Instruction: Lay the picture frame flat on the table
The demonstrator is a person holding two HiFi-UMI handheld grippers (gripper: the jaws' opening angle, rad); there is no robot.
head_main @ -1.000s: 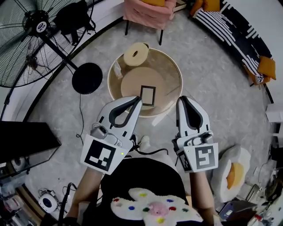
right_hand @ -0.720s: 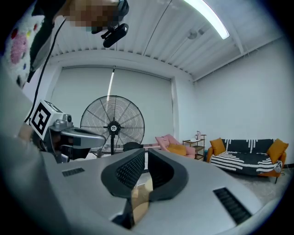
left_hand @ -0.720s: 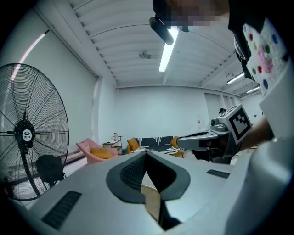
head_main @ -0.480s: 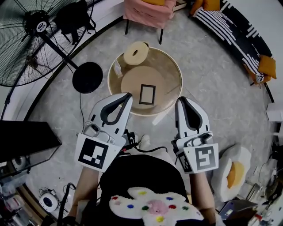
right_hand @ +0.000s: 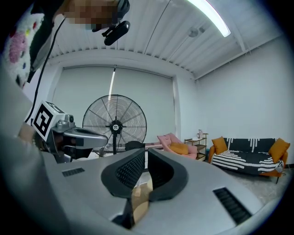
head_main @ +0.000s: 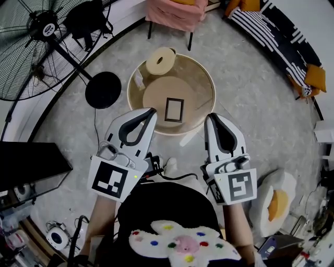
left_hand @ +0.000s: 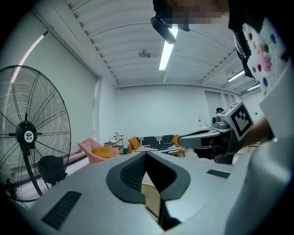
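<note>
The picture frame [head_main: 174,110], a small dark rectangle, lies flat on the round glass table [head_main: 207,78] in the head view. Both grippers hover at the table's near edge, short of the frame. My left gripper [head_main: 150,111] is shut with nothing between its jaws, and its tips are left of the frame. My right gripper [head_main: 211,117] is also shut and empty, to the right of the frame. The left gripper view shows its own closed jaws [left_hand: 146,154] with the right gripper [left_hand: 216,137] beside them. In the right gripper view the pads [right_hand: 138,169] meet with only a thin slit.
A cream ring-shaped roll [head_main: 160,61] rests at the table's far rim. A large standing fan [head_main: 43,31] with a round black base [head_main: 103,90] is to the left. A pink chair [head_main: 175,13] stands behind the table, and a striped sofa [head_main: 284,39] at the far right.
My left gripper has drawn back from the frame, to the left and toward the person, leaving the frame fully uncovered. The right gripper has barely shifted.
</note>
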